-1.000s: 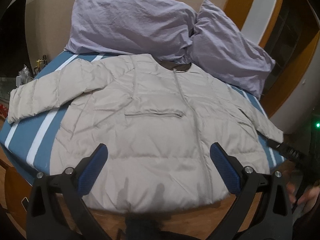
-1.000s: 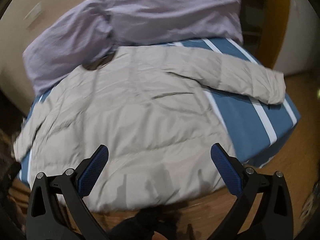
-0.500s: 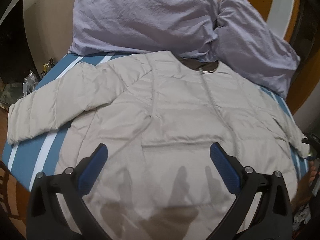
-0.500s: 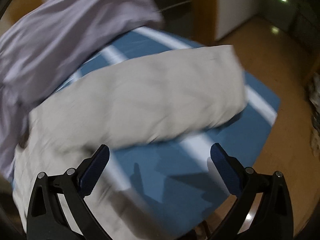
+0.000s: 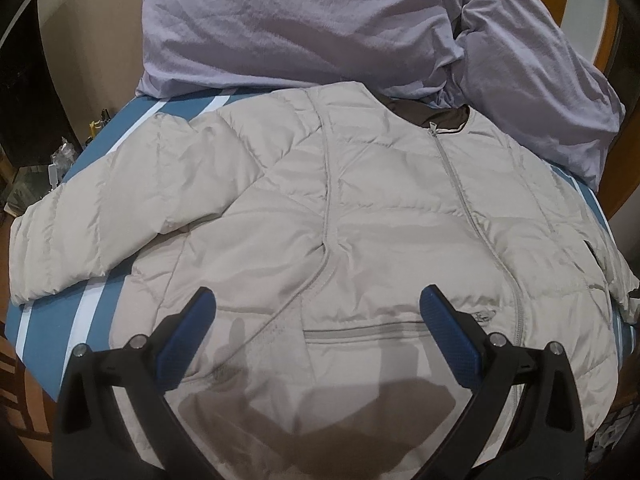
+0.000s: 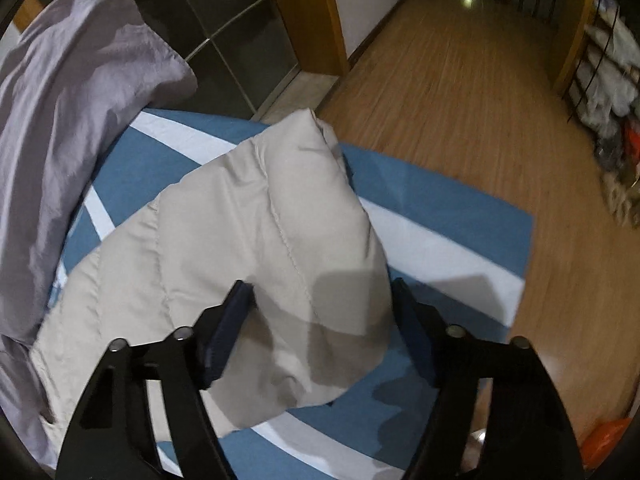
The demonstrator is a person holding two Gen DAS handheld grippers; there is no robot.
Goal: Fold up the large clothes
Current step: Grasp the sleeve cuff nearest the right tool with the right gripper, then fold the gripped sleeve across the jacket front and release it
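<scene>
Lying flat and front-up across a blue bedsheet with white stripes [image 5: 100, 308]: a pale beige puffer jacket [image 5: 380, 216], zipped shut, collar toward two lilac pillows [image 5: 304, 24] at the head of the bed. Stretching out to the left in the left wrist view, one sleeve [image 5: 100, 216], resting on the sheet. Hovering above the jacket's lower front, near a zipped pocket [image 5: 360, 326]: the left gripper [image 5: 316, 308], blue-padded jaws spread wide, nothing between them, casting a shadow on the fabric below.

Reaching down over the other sleeve [image 6: 264, 248] near its cuff, in the right wrist view: the right gripper [image 6: 320, 304], pointing steeply downward. Jaws having just been narrowing, now standing on either side of the sleeve, the puffy fabric filling the gap between them. Hard to tell whether the pads are already pressing. Lying beyond the bed's corner: wooden floor [image 6: 460, 92] and a doorway frame [image 6: 308, 12].
</scene>
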